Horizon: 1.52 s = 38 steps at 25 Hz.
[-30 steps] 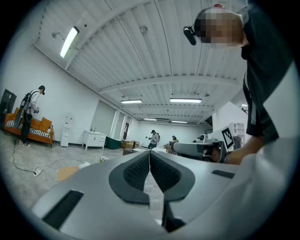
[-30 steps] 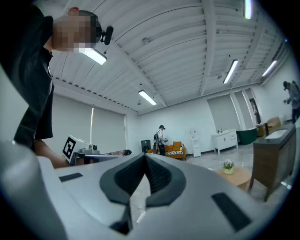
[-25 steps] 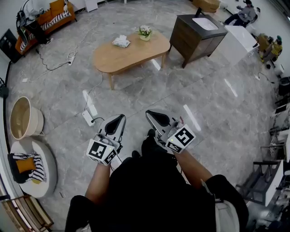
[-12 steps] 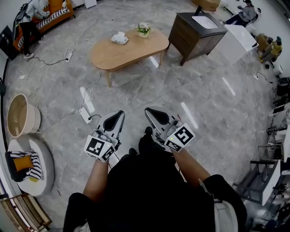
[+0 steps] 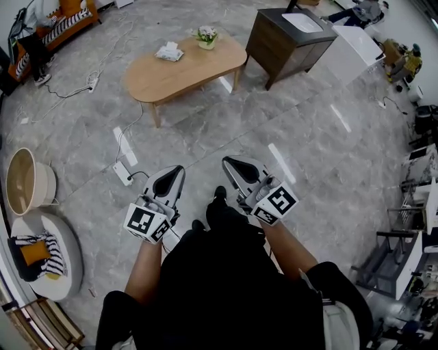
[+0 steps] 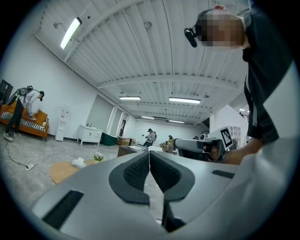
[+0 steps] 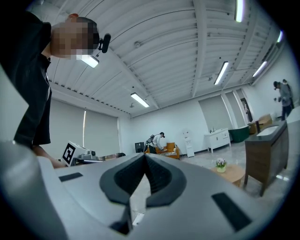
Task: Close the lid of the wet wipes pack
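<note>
The wet wipes pack is a small white bundle lying on the oval wooden table far ahead, next to a small flower pot. In the left gripper view the pack is tiny and its lid cannot be made out. My left gripper and right gripper are held side by side in front of my body, pointing level over the floor, far short of the table. Each has its jaws shut with nothing between them, as the tips show for the left gripper and the right gripper.
A dark wooden cabinet with a sink stands right of the table. A power strip and cable lie on the grey floor ahead left. A round basket and a white stool sit at the left; an orange sofa with a person is beyond.
The table has slid up and left in the head view. Both grippers have shifted slightly with me, still shut and empty. A person now bends at the sofa.
</note>
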Available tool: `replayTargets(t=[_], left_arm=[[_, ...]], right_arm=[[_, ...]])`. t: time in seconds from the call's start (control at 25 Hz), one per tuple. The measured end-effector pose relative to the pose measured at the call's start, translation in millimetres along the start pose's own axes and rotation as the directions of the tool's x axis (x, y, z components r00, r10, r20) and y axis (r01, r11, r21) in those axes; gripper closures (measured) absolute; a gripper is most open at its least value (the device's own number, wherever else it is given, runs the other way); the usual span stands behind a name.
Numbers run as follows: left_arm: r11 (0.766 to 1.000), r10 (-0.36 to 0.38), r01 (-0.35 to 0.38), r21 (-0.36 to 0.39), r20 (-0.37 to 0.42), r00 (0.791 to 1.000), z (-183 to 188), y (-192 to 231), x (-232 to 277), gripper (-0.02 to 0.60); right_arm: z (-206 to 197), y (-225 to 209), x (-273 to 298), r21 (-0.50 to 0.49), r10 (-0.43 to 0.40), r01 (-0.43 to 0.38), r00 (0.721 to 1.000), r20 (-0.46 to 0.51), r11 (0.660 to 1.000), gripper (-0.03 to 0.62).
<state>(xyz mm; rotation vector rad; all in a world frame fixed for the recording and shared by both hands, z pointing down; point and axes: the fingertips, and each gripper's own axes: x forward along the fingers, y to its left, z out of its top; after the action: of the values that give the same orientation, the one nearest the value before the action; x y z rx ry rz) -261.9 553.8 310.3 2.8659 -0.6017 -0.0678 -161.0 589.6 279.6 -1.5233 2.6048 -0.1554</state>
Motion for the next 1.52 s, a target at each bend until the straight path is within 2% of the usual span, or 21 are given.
replayTargets(t=[0.4, 0.64, 0.96, 1.28, 1.52], left_arm=[[1.0, -0.003, 0.003, 0.008, -0.033, 0.999, 1.0, 29.9, 62.5, 0.565], [1.0, -0.004, 0.005, 0.014, -0.04, 0.999, 15.8, 53.8, 128.2, 0.565], [0.999, -0.013, 0.014, 0.032, -0.025, 1.0, 42.5, 58.5, 214.5, 0.565], [0.999, -0.025, 0.027, 0.027, -0.069, 0.997, 26.6, 71.2, 269.0, 0.565], [1.0, -0.003, 0.002, -0.013, -0.079, 0.997, 16.6, 109.3, 298.6, 0.565]], right_arm=[[5.0, -70.5, 24.2, 0.032, 0.003, -0.004, 1.0, 0.023, 0.999, 0.583], [20.2, -134.7, 46.5, 0.04, 0.015, -0.017, 0.999, 0.048, 0.999, 0.583], [39.9, -205.0, 54.4, 0.039, 0.079, -0.08, 0.997, 0.026, 0.996, 0.583], [24.8, -262.7, 65.7, 0.099, 0.09, -0.091, 0.996, 0.013, 0.991, 0.583], [8.2, -299.0, 90.0, 0.126, 0.091, -0.088, 0.996, -0.02, 0.988, 0.583]])
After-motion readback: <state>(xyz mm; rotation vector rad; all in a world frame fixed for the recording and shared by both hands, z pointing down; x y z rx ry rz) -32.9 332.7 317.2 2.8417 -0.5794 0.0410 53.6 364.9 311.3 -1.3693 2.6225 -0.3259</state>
